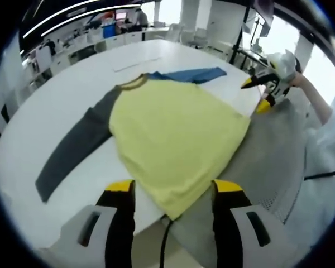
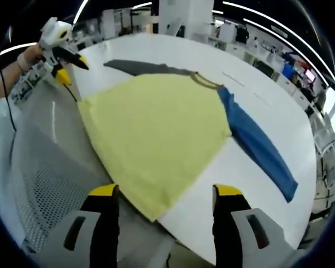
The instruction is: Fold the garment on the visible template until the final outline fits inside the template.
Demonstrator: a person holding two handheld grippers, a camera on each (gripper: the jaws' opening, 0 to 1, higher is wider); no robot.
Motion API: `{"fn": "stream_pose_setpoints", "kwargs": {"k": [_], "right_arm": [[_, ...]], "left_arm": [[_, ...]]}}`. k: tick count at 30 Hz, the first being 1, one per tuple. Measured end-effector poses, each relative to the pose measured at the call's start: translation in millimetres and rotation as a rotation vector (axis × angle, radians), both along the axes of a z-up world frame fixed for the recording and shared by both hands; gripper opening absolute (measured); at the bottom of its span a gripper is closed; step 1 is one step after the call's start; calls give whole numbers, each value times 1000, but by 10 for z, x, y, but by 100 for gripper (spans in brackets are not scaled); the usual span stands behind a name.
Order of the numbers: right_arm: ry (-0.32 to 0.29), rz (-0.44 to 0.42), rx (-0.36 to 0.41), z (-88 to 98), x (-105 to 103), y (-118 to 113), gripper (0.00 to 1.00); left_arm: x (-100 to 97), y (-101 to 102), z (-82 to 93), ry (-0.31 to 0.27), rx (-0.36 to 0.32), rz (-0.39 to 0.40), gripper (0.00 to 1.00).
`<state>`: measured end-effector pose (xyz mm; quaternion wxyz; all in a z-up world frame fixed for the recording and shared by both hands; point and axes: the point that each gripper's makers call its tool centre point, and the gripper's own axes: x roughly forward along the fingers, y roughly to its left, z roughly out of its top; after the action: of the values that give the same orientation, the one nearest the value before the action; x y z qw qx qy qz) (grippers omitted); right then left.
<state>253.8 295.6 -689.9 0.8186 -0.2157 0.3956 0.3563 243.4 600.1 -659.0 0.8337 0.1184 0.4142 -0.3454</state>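
Garment first: the yellow shirt (image 1: 173,142) lies spread flat on the white table (image 1: 56,106), its dark grey sleeve (image 1: 72,148) stretched out to one side and its blue sleeve (image 2: 259,142) to the other, with the hem corners hanging just over the table's near edge toward you. Your left gripper (image 1: 173,192) has its jaws standing wide apart and empty, one to each side of a hem corner, and your right gripper (image 2: 166,195) is likewise spread wide with nothing between the jaws, poised over the other hem corner. I cannot make out a template outline under or around the cloth in either view, so you will be folding toward a boundary you may not see clearly; judge it before you commit. The main risk looks to be at the edge: because the hem overhangs, a pinch that catches just one layer or only the very tip could slip and let the fabric slide off the table. Lifting the two corners unevenly would likely skew the fold and leave a sleeve trailing outside the target shape. Watch too that the long sleeves do not drag or bunch beneath the body as you carry the hem forward.
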Motion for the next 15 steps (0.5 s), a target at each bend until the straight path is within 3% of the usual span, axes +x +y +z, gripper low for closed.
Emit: {"fn": "stream_pose_setpoints", "kwargs": {"k": [8, 15], "right_arm": [[-30, 5, 1, 87, 16, 41, 78], [-38, 11, 15, 141, 22, 79, 79]], "left_arm": [[-22, -43, 29, -11, -7, -16, 59], [-23, -56, 94, -31, -6, -23, 62]]}}
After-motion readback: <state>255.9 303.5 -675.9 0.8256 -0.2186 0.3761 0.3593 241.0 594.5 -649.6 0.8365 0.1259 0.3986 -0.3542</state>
